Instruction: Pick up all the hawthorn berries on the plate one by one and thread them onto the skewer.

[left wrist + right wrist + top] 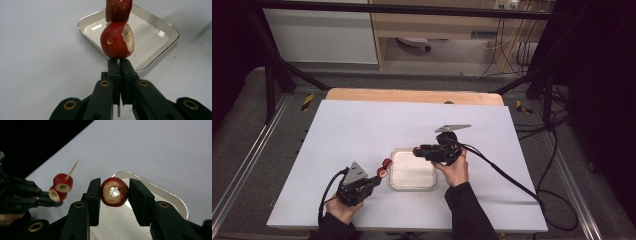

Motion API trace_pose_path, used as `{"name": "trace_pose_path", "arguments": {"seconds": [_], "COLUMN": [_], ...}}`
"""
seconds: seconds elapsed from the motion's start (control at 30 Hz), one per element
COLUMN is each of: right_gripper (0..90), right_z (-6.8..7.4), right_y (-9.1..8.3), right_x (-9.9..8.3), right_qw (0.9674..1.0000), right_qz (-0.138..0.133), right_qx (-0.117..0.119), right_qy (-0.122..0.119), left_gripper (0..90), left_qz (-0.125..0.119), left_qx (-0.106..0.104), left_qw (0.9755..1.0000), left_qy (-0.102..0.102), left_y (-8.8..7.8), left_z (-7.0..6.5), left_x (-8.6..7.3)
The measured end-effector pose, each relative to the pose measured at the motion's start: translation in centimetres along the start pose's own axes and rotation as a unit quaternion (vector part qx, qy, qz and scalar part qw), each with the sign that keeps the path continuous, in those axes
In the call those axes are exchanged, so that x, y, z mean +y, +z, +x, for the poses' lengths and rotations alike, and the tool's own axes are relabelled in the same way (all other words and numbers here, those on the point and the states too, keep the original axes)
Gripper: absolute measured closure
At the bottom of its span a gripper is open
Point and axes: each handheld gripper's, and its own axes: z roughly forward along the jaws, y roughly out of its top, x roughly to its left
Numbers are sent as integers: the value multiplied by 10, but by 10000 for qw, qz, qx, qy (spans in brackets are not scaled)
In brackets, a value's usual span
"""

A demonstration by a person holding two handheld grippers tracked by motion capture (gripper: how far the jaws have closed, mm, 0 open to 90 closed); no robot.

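The left gripper (119, 75) clamped a fruit-laden skewer (118, 110); the right gripper (114, 195) pinched a red fruit ring (114, 192) above the tray (175, 200).

The tray (160, 27) looks like glossy white plastic with a shiny rim, and the table (362, 130) has a smooth, matt white surface. The fruit rings (114, 192) have red speckled skin, the skewer (72, 170) looks wooden, and the jaws are matt black plastic.

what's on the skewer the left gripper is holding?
Two cored red fruit pieces are threaded on the wooden skewer, whose pointed tip is bare. The left gripper is shut on its lower end. The stick inside the fruit is hidden.
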Motion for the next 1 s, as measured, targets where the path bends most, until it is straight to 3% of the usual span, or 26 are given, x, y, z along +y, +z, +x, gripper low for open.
{"name": "trace_pose_path", "arguments": {"seconds": [0.13, 0.37, 0.6, 1.0], "right_gripper": [633, 634, 634, 634], "right_z": [-5, -12, -14, -13], "right_y": [-12, -22, -24, -23], "right_x": [-6, -15, -14, -10], "right_qw": [9980, 9897, 9812, 9642], "right_qz": [-559, -1267, -1732, -2407], "right_qx": [87, 150, 203, 298], "right_qy": [269, 652, 832, 1075], "left_gripper": [881, 881, 880, 881], "left_qz": [-91, -266, -393, -499], "left_qx": [-12, -113, -167, -170], "left_qw": [9999, 9990, 9980, 9972], "left_qy": [-142, -354, -461, -531], "left_y": [7, 19, 28, 33], "left_z": [-7, -21, -28, -34], "left_x": [8, 22, 33, 34]}}
